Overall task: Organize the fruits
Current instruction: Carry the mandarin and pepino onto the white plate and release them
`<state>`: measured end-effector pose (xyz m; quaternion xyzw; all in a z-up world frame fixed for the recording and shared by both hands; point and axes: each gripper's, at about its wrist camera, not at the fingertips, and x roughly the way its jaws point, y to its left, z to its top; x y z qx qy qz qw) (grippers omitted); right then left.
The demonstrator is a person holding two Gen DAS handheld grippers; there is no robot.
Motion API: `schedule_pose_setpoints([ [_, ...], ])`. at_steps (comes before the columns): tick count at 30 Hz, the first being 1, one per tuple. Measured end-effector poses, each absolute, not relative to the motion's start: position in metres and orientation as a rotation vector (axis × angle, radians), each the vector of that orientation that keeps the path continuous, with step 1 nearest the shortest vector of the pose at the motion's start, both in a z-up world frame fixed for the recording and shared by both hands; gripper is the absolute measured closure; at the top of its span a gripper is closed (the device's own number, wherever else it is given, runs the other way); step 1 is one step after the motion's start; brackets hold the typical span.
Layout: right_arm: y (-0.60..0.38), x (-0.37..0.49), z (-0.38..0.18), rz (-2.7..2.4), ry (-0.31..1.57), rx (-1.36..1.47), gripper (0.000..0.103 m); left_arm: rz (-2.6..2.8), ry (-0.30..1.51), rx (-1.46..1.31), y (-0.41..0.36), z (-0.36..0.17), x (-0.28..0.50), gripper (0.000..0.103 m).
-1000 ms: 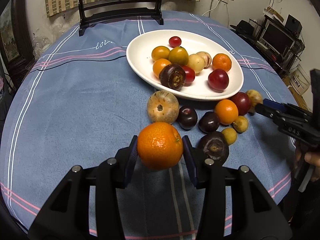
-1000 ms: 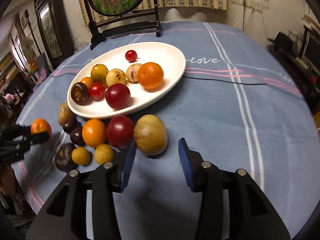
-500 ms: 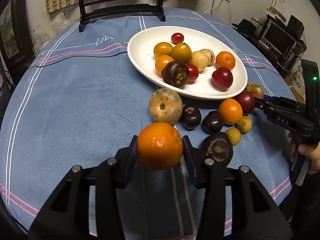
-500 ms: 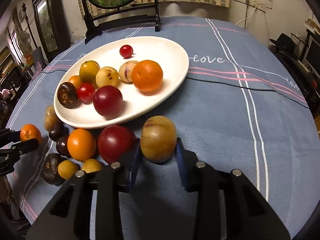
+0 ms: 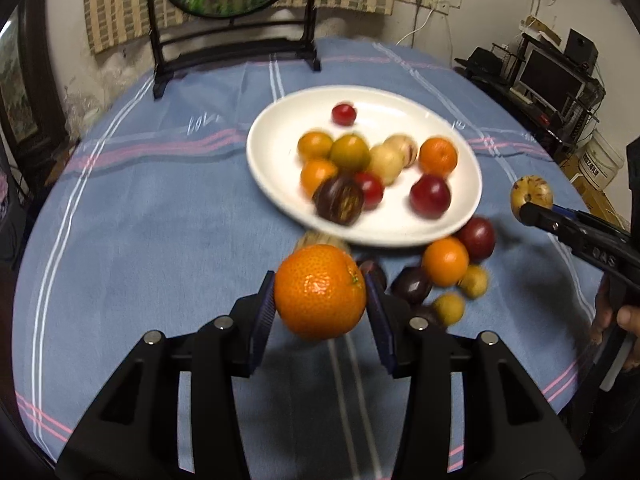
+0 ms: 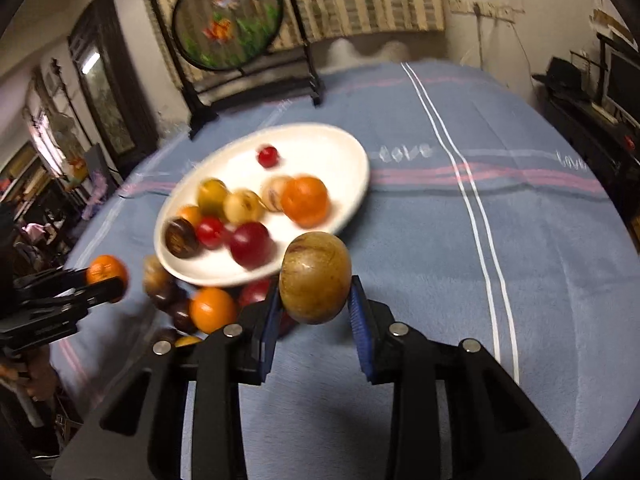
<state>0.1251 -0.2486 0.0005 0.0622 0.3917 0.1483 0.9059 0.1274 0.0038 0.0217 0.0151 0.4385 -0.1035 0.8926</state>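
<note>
My left gripper is shut on a large orange, held above the blue tablecloth just short of the white plate. My right gripper is shut on a tan, streaked round fruit, lifted off the cloth beside the plate. In the left wrist view that same tan fruit hangs to the right of the plate. Several fruits lie on the plate. More fruits, among them a small orange and a dark red plum, lie loose on the cloth in front of it.
A framed round screen on a black stand stands at the table's far edge. Shelves with electronics fill the right side of the room. A hand grips the right tool's handle.
The right gripper closed on the tan fruit and raised it off the cloth. Both grippers rose with their fruit, so the plate and the loose fruits now sit lower and farther off.
</note>
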Motion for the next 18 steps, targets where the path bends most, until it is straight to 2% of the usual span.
schedule_pose_setpoints([
  [11,-0.208,0.181,0.024,0.374,0.761,0.070,0.070,-0.222,0.867,0.084,-0.032,0.044,0.217,0.058],
  [18,-0.186,0.239,0.010,0.360,0.806,0.035,0.070,-0.148,0.926,0.076,-0.034,0.027,0.285,0.058],
])
